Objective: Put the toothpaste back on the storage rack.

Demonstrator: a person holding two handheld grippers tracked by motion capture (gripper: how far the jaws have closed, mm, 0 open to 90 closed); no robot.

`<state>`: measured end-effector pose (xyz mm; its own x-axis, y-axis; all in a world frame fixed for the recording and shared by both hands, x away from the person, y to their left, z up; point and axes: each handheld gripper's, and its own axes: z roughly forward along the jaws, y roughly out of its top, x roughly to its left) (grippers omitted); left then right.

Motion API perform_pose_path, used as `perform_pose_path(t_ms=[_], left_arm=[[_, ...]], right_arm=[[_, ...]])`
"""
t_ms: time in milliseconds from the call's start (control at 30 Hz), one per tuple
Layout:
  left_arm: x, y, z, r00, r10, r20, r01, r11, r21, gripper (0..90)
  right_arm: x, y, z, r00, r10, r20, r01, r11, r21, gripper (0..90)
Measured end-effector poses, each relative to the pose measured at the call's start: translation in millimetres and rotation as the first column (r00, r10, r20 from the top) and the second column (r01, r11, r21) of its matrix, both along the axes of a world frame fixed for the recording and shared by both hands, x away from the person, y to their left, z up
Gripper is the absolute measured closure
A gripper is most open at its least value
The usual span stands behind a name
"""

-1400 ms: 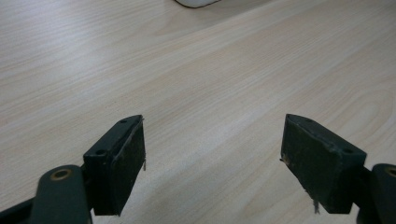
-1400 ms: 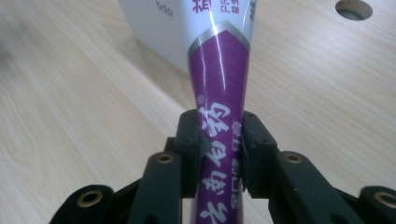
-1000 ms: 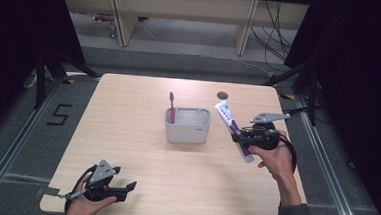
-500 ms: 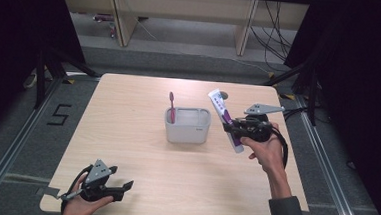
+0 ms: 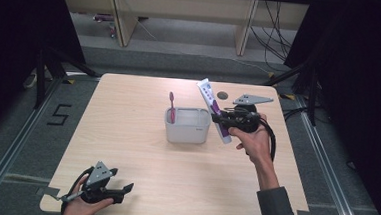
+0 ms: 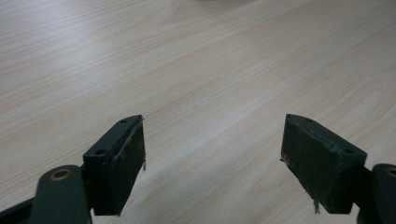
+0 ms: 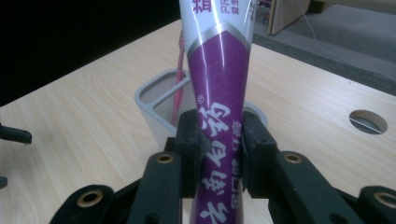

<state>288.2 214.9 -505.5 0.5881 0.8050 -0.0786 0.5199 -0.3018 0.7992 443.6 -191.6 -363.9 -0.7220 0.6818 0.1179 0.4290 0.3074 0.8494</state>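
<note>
Right gripper (image 7: 218, 151) jaws clamp a glossy purple-white toothpaste tube (image 7: 219, 70); left gripper (image 6: 212, 158) jaws apart — bare woodgrain table (image 6: 210, 70).

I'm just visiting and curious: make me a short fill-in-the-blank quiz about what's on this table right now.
1. The right gripper is clamped on a purple and white tube of ____.
2. The toothbrush stands inside a grey ____.
3. The left gripper has its jaws ____ with nothing but bare table between them.

Missing words: toothpaste; holder (the grey cup); open
</note>
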Motion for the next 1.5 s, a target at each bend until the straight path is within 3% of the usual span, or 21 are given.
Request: perform_pose_path(t_ms=[367, 533, 567, 767, 800, 833, 900, 1067, 1100, 1167, 1300, 1367, 1400, 1500], left_arm=[[-0.5, -1.3, -1.1, 1.0000, 0.001, -0.002, -0.001, 1.0000, -0.005, 21.1], [-0.5, 0.5, -0.1, 0.9998, -0.020, -0.009, 0.020, 0.9995, 0.023, 21.1], [-0.8, -1.4, -1.0, 1.0000, -0.006, -0.005, 0.006, 1.0000, -0.001, 21.1], [-0.8, -1.7, -1.3, 0.9999, -0.008, -0.007, 0.008, 1.0000, -0.003, 21.1], [-0.8, -1.8, -1.3, 1.0000, -0.007, -0.006, 0.007, 1.0000, -0.004, 21.1], [-0.8, -1.8, -1.1, 1.0000, -0.007, -0.006, 0.007, 1.0000, 0.000, 21.1], [-0.8, -1.7, -1.0, 0.9999, -0.013, -0.005, 0.013, 0.9999, 0.003, 21.1], [-1.2, 0.0, 0.2, 0.9996, -0.026, -0.011, 0.027, 0.9990, 0.035, 21.1], [-1.0, -0.3, -0.3, 0.9996, -0.028, -0.009, 0.028, 0.9993, 0.027, 21.1], [-1.2, -0.3, -0.5, 0.9996, -0.028, -0.009, 0.028, 0.9992, 0.029, 21.1], [-1.7, -0.9, -0.3, 0.9994, -0.032, -0.009, 0.032, 0.9990, 0.030, 21.1], [-1.7, -2.7, -1.5, 0.9998, -0.021, -0.002, 0.021, 0.9998, 0.002, 21.1], [-1.9, -1.4, -0.6, 0.9996, -0.027, -0.006, 0.027, 0.9993, 0.024, 21.1], [-1.3, -0.2, -1.0, 0.9994, -0.034, -0.004, 0.034, 0.9991, 0.024, 21.1]], right_arm=[[10.7, 19.4, 3.8, 0.9995, 0.022, 0.022, -0.023, 0.9994, 0.027, 72.4], [16.1, 26.3, 6.0, 0.9994, 0.017, 0.030, -0.018, 0.9990, 0.040, 72.4], [17.5, 27.4, 5.9, 0.9992, 0.019, 0.034, -0.020, 0.9989, 0.043, 72.4], [25.4, 35.2, 7.1, 0.9988, 0.029, 0.040, -0.031, 0.9981, 0.054, 72.4], [25.1, 36.7, 7.5, 0.9996, 0.018, 0.024, -0.020, 0.9979, 0.061, 72.4], [27.7, 37.7, 7.2, 0.9983, 0.027, 0.051, -0.030, 0.9981, 0.055, 72.4], [28.8, 41.7, 6.7, 0.9991, 0.024, 0.035, -0.027, 0.9965, 0.079, 72.4], [35.7, 46.1, 4.7, 0.9985, 0.018, 0.052, -0.021, 0.9977, 0.064, 72.4], [37.5, 46.8, 3.9, 0.9981, 0.020, 0.059, -0.024, 0.9973, 0.069, 72.4], [37.6, 49.0, 3.3, 0.9996, 0.006, 0.028, -0.008, 0.9960, 0.089, 72.4], [44.1, 52.8, 1.8, 0.9988, 0.010, 0.048, -0.014, 0.9963, 0.084, 72.4], [46.1, 55.8, 1.6, 0.9993, 0.004, 0.037, -0.008, 0.9957, 0.092, 72.4], [48.4, 55.7, 1.7, 0.9978, 0.005, 0.066, -0.009, 0.9974, 0.072, 72.4], [52.2, 59.6, 1.4, 0.9986, 0.014, 0.051, -0.018, 0.9962, 0.086, 72.4]])
